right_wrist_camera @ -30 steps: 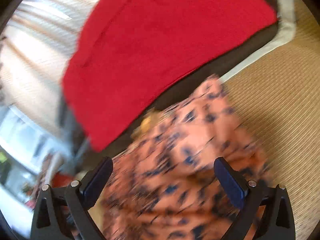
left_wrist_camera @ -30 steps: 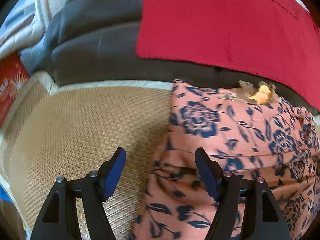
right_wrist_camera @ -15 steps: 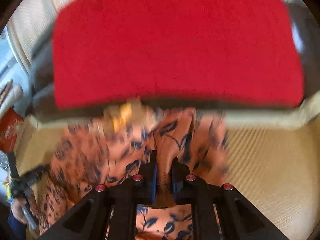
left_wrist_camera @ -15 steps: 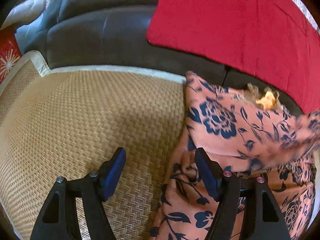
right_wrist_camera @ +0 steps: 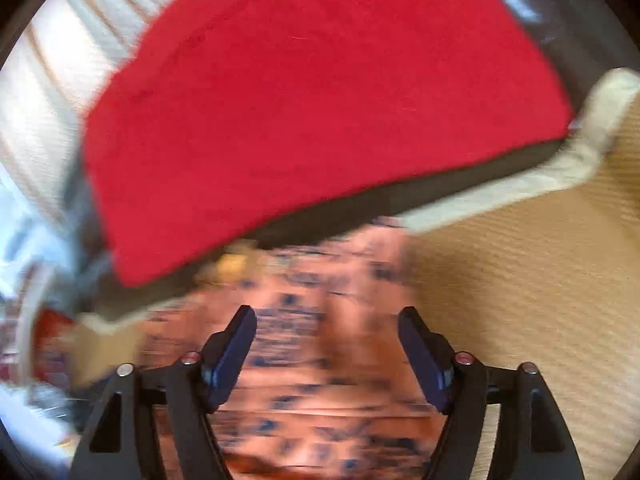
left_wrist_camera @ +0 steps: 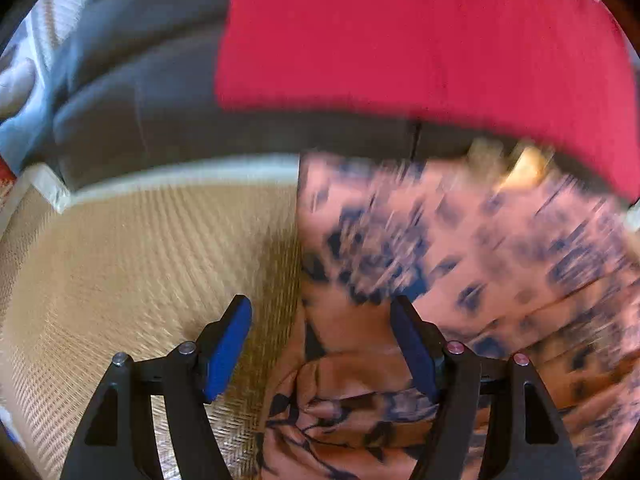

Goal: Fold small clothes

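A salmon-pink garment with a dark blue flower print (left_wrist_camera: 460, 248) lies on a woven straw mat (left_wrist_camera: 140, 264), its far edge against a dark sofa; both views are blurred by motion. My left gripper (left_wrist_camera: 320, 344) is open over the garment's left edge, one finger above the mat and one above the cloth. In the right wrist view the garment (right_wrist_camera: 320, 360) lies below my right gripper (right_wrist_camera: 326, 344), which is open and empty. A small yellow trim piece (left_wrist_camera: 524, 168) sits at the garment's far edge.
A dark grey sofa (left_wrist_camera: 140, 92) runs along the far edge of the mat, with a red blanket (left_wrist_camera: 420, 32) draped over its seat; the blanket also shows in the right wrist view (right_wrist_camera: 312, 92). The mat has a pale cloth border (right_wrist_camera: 520, 184).
My right gripper was shut on a fold of the garment half a second ago; now it is open and the cloth has dropped. My left gripper stayed open and shifted slightly.
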A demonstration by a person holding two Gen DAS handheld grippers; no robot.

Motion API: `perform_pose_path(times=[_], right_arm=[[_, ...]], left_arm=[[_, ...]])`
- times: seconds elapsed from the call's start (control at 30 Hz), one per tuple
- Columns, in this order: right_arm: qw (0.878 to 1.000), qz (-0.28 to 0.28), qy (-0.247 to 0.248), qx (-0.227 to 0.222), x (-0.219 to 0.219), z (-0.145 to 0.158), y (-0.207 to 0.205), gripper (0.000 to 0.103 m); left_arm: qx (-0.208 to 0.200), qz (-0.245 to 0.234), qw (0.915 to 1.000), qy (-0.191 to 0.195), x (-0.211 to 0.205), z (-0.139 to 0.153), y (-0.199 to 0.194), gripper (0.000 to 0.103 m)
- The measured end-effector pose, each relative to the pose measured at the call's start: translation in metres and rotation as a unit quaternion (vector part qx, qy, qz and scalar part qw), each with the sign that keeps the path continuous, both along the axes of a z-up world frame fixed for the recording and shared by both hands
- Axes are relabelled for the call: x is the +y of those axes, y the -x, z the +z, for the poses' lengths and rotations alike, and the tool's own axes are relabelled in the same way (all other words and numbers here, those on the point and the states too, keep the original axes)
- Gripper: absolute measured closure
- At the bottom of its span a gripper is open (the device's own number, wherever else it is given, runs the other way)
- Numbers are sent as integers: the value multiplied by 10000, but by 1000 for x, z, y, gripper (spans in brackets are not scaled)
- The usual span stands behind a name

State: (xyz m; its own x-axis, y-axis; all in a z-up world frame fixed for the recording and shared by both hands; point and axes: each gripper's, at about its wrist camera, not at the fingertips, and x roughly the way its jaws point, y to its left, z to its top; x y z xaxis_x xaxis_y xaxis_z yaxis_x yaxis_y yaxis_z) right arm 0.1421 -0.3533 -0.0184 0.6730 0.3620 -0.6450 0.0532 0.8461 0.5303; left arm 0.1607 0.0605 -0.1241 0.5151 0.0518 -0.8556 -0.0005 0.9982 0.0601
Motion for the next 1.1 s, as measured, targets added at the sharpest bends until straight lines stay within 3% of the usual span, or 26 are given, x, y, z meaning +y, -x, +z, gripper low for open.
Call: perform_pose_path(times=[0.07, 0.1, 0.17, 0.2, 0.27, 0.33, 0.43, 0.57, 0.67, 0.77, 0.97, 1.1], right_arm=[[9966, 455, -688, -12, 8, -10, -12, 10], [9945, 577, -848, 215, 12, -24, -18, 6], [9860, 515, -1061, 1177, 10, -75, -28, 10], [9891, 339, -1174, 825, 5, -70, -21, 11], [9888, 223, -1354, 593, 0, -51, -9, 11], [9918, 202, -1196, 411, 0, -34, 2, 11], [9931, 60, -1099, 410, -10, -28, 39, 11], [9943, 79, -827, 664, -21, -46, 114, 11], [9948, 284, -545, 818, -26, -64, 173, 11], [9926, 419, -699, 900, -38, -66, 222, 11], [9880, 95, -930, 1227, -61, -94, 275, 10], [9865, 477, -1078, 1137, -54, -89, 283, 10]], left_arm=[[-175, 46, 9998, -8, 4, 3, 6, 22], [-114, 75, 9999, 0, 7, 5, 7, 22], [-139, 138, 9998, 97, 12, 18, 16, 22], [-236, 123, 9996, 110, 14, 26, 23, 22], [-465, 208, 9987, 87, 24, 43, 43, 22], [-529, 315, 9978, 244, 36, 57, 74, 22], [-386, 420, 9974, 441, 49, 61, 111, 22], [-116, 508, 9953, 816, 69, 50, 182, 21], [398, 486, 9912, 1168, 84, 29, 236, 21], [396, 271, 9927, 1109, 84, 26, 279, 21], [542, 156, 9914, 1180, 83, 23, 319, 21], [553, 265, 9883, 1399, 85, 31, 319, 21]])
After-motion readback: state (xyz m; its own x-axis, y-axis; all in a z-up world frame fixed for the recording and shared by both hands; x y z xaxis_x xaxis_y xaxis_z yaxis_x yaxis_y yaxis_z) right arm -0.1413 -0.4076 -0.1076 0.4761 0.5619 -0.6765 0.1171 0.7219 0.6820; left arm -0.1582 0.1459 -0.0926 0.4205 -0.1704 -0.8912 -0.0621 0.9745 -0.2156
